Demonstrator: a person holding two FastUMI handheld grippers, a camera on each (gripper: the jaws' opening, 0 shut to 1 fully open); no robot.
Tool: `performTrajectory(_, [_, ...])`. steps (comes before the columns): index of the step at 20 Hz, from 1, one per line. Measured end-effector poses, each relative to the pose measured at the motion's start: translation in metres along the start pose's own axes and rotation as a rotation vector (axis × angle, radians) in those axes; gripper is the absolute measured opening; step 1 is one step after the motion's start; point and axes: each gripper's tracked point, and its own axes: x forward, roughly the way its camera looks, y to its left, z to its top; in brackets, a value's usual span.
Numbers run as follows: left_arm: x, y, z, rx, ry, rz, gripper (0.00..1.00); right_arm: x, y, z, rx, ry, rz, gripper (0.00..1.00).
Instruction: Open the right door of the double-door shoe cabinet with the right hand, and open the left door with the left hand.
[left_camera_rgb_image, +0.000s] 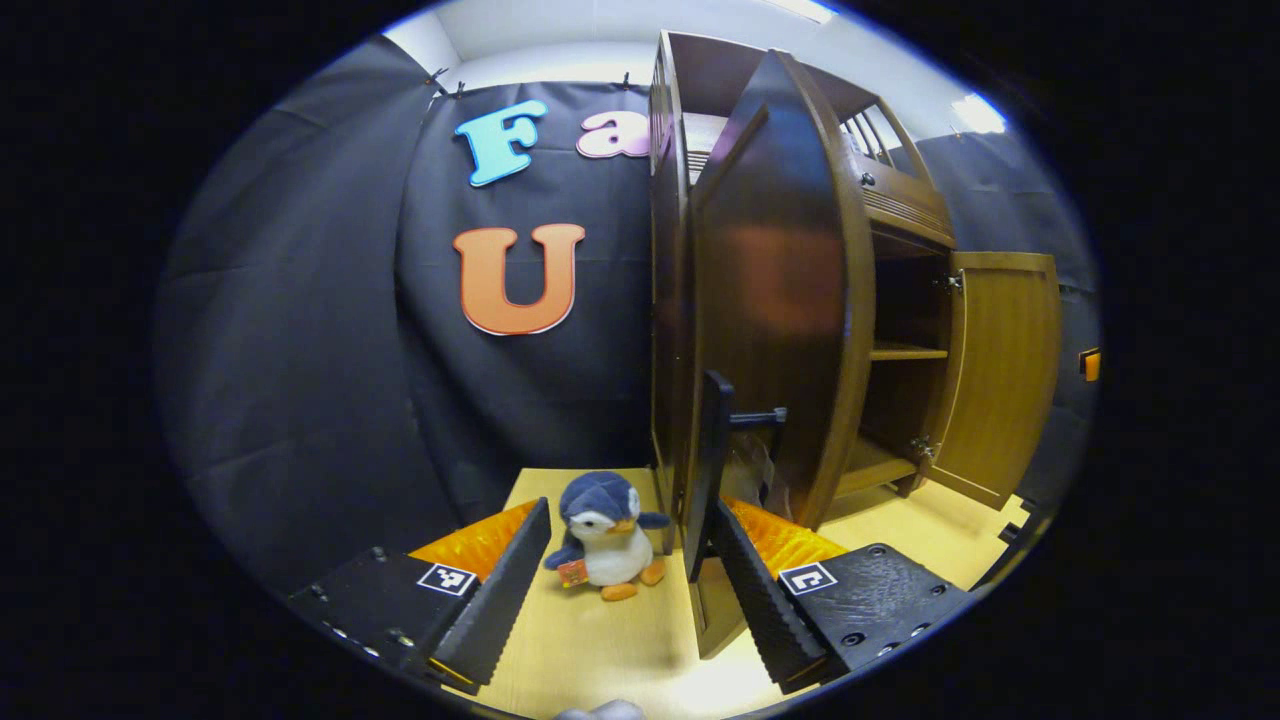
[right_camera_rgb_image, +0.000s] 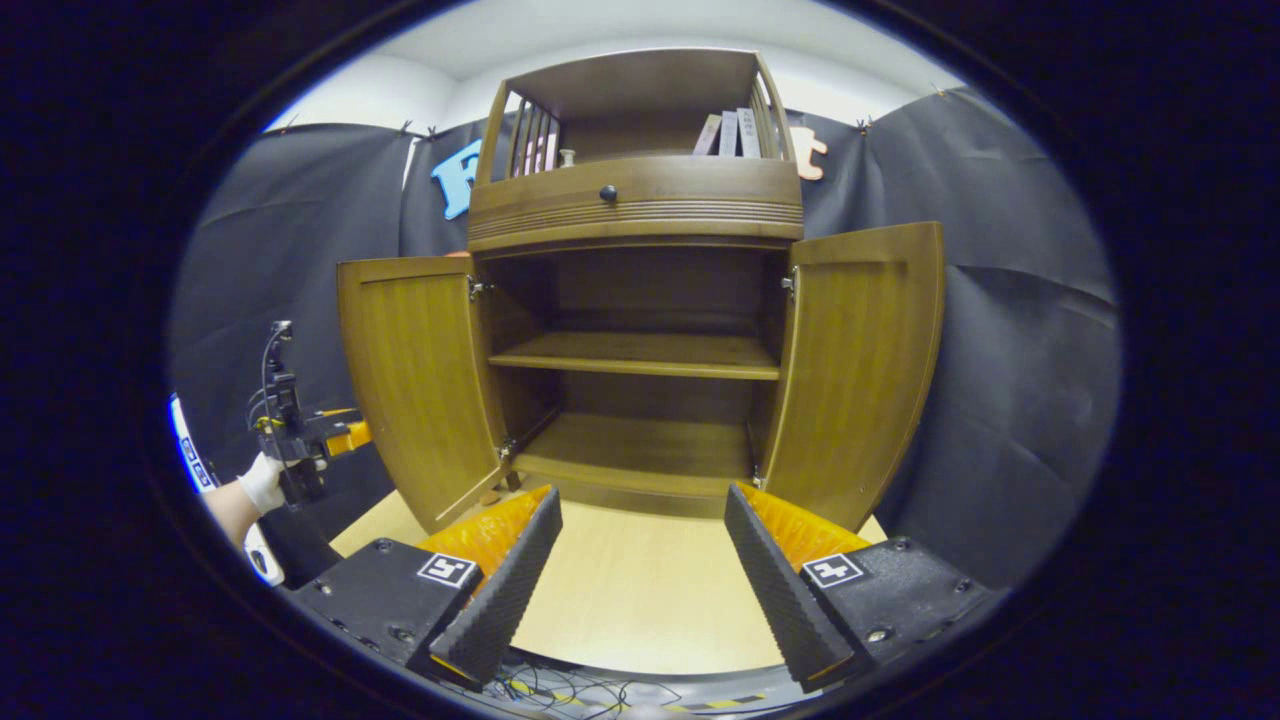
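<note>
Plush penguin (left_camera_rgb_image: 603, 533) beside left door (left_camera_rgb_image: 775, 300); shelf (right_camera_rgb_image: 640, 355) between both open doors.

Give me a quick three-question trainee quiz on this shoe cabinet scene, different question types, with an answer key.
1. True or false: both brown wooden doors, the left door and the right door, of the double-door shoe cabinet stand open.
2. Multiple choice: what sits on the light wooden tabletop between the left gripper's fingers? A) a shoe B) a small blue and white plush penguin C) a book
3. Fill in: the right gripper's black ridged fingers hold ____.

Key: 1 true. 2 B. 3 nothing; they are open in front of the cabinet.
</note>
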Motion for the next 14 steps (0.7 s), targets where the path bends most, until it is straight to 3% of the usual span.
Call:
performTrajectory(1, [-0.01,0.008,0.004,0.007,-0.006,0.037,0.94,0.003,-0.003,0.001,0.003,0.0,0.002,1.0])
performTrajectory(2, [-0.019,0.01,0.01,-0.003,-0.009,0.068,1.0,0.005,-0.005,0.0,0.004,0.002,0.005,1.0])
performTrajectory(3, [-0.03,0.006,0.016,-0.009,-0.017,0.091,0.95,0.008,-0.008,0.001,0.005,0.003,0.011,1.0])
performTrajectory(8, [-0.075,-0.033,0.053,-0.001,-0.042,0.22,0.95,0.021,-0.03,0.015,0.006,-0.03,0.01,1.0])
performTrajectory(14, [-0.085,-0.138,0.097,-0.023,-0.067,0.181,0.94,0.024,-0.055,0.032,-0.009,-0.076,0.02,1.0])
